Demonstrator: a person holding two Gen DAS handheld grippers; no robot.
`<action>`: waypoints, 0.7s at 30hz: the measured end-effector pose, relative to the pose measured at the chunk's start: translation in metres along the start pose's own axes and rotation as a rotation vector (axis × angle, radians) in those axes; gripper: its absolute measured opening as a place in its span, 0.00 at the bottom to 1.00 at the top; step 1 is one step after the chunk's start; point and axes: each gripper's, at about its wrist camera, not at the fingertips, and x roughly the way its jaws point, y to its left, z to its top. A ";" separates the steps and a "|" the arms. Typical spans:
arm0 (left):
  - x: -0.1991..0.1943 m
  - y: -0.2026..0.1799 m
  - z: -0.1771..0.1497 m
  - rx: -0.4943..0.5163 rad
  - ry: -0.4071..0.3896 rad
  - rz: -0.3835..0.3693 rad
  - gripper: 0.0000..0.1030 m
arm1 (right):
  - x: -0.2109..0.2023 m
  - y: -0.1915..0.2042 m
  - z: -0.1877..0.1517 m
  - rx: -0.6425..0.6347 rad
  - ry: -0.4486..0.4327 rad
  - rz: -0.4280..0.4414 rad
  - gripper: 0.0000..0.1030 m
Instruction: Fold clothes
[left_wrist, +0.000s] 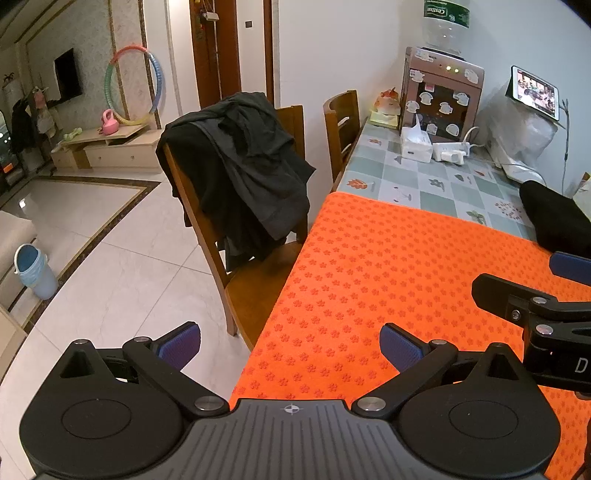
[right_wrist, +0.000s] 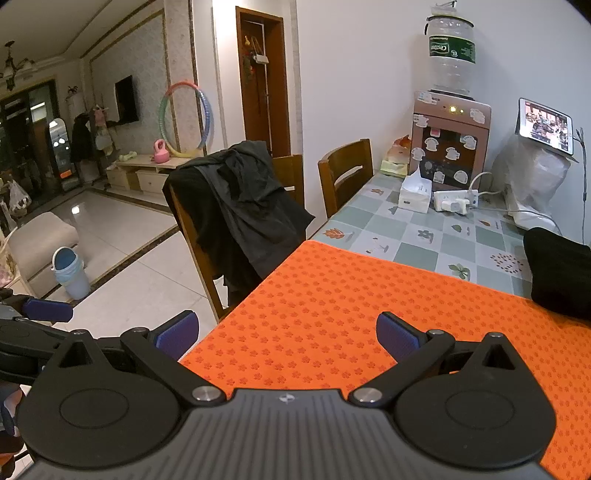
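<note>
Tongs: our left gripper (left_wrist: 290, 345) and right gripper (right_wrist: 287, 336) gape wide, empty.
Risk: we snag the clothes (left_wrist: 240, 166) on the chair (left_wrist: 255, 291); they drop.

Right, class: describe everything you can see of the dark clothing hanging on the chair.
The clothing is a dark grey to black garment, soft and matte like cotton, crumpled with many folds. It is draped unfolded over the back of a wooden chair beside the table's left edge, covering most of the backrest and hanging down to the seat. One corner juts out toward the orange mat, though touching cannot be told. Neither gripper touches it.
</note>
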 end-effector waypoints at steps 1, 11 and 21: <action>0.000 0.000 0.000 0.000 0.000 0.001 1.00 | 0.000 0.000 0.000 0.000 0.000 0.001 1.00; -0.002 0.000 -0.002 -0.003 -0.001 0.007 1.00 | -0.002 -0.002 0.002 -0.003 -0.002 0.008 1.00; -0.003 0.007 -0.007 -0.016 0.004 0.026 1.00 | 0.001 0.003 0.001 -0.017 -0.003 0.029 1.00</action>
